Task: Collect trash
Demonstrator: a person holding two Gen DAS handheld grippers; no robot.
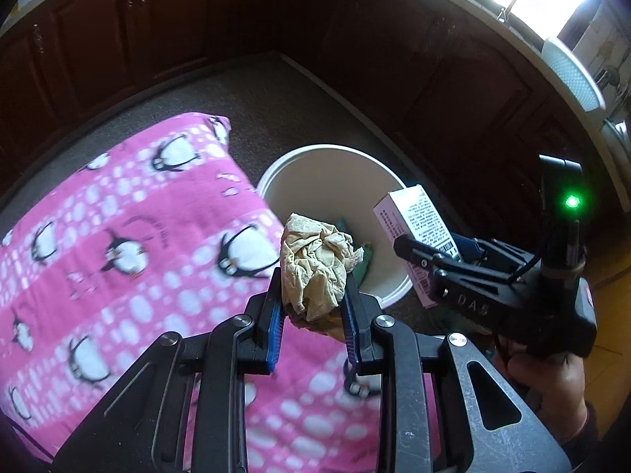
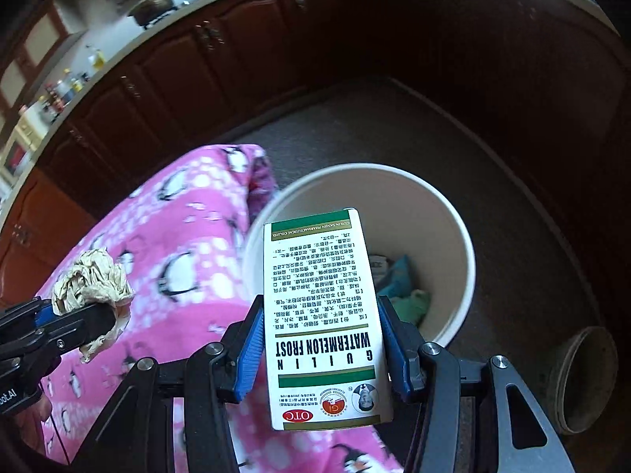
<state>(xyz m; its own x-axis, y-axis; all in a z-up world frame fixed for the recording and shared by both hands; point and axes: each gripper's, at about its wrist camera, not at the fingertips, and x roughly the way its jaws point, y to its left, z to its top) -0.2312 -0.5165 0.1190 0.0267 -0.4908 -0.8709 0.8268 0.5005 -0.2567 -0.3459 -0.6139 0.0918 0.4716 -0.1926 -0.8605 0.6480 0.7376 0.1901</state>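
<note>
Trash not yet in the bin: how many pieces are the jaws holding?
2. A crumpled paper in the left gripper, over the pink blanket; a medicine box in the right gripper, by the bin.

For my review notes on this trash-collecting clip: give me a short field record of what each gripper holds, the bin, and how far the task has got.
left gripper: shut on crumpled paper
right gripper: shut on medicine box, printed face toward the camera
bin: white bucket on the floor, open, some trash already inside
surface: pink penguin blanket beside the bin
progress: neither item dropped yet; the box looks nearer the bin's opening
</note>
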